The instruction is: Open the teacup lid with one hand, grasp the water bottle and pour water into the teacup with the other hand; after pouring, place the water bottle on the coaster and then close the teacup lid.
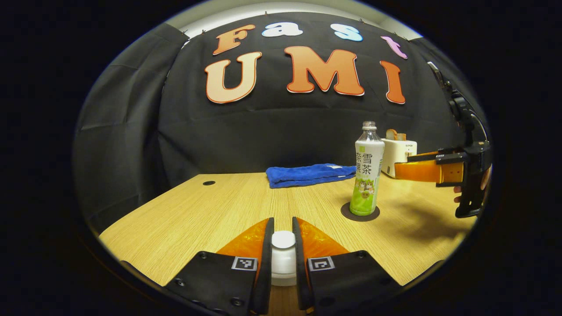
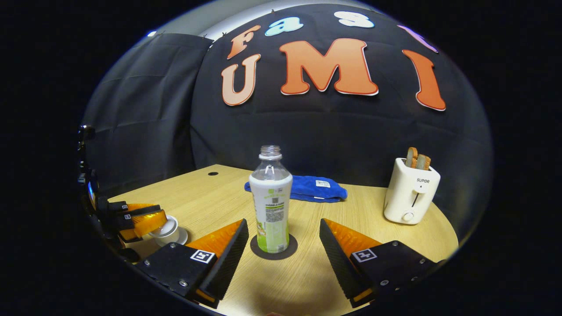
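My left tongs [image 1: 283, 245] pinch the round white teacup lid [image 1: 283, 240]. My right tongs [image 2: 281, 245] are spread apart, just short of the water bottle [image 2: 271, 199]: clear ribbed plastic, uncapped, long axis upright, standing on the dark round coaster [image 2: 274, 252] on the wood-grain worktop [image 2: 228, 193]. The teacup [image 2: 167, 231] sits left of the bottle.

**Colours on the table**

I see a pale wooden table [image 2: 307, 281] with fine straight grain. The water bottle [image 2: 271, 202] is clear at the neck, its label white above and green below with dark print. Under it, the coaster [image 2: 290, 248] is dark brown. The folded towel [image 2: 307, 188] is bright blue with a small white tag. The toaster [image 2: 410, 191] is cream, its bread brown. The teacup lid [image 1: 283, 239] is white.
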### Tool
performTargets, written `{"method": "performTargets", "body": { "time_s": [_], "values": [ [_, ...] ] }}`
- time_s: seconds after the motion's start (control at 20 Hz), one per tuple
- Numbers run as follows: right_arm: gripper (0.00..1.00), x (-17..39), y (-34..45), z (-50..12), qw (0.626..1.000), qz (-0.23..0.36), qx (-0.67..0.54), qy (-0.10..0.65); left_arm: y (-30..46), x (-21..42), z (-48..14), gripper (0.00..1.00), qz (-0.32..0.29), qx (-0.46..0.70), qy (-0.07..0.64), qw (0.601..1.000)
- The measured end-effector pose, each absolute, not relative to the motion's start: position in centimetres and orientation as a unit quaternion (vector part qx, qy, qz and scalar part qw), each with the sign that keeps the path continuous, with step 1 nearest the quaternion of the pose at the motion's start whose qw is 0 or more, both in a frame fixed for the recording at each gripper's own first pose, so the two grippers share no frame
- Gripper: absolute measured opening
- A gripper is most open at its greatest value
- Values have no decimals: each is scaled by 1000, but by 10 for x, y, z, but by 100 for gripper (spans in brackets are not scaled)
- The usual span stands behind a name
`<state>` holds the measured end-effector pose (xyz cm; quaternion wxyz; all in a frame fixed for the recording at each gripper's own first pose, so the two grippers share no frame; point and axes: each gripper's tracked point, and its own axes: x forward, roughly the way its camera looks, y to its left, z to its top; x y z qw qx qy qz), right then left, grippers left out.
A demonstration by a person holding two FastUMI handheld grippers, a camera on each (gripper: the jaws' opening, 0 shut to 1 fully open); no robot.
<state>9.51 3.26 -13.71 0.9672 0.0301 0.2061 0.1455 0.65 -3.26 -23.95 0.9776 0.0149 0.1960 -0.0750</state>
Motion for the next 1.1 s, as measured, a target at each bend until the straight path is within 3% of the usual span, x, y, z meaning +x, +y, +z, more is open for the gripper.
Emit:
{"method": "performTargets", "body": {
  "time_s": [0.2,0.4,0.6,0.65,0.75,1.05,1.1],
  "values": [
    [98,88,16,-127,971,129,43,196,-33,5,-240,28,-72,20,204,976],
    [98,82,6,-112,975,121,51,177,-28,4,-234,35,-62,30,205,976],
    [97,73,-6,-90,981,103,60,154,-25,5,-202,60,-53,35,161,985],
    [97,71,-8,-82,982,101,61,144,-24,5,-191,59,-50,35,149,987],
    [97,67,-11,-68,986,93,55,125,-24,4,-173,71,-43,20,134,990],
    [97,53,-16,-40,993,66,25,94,-39,5,-96,84,-46,-15,66,997],
    [97,51,-19,-36,994,56,13,89,-42,5,-88,90,-47,-15,59,997]
  ]
}}
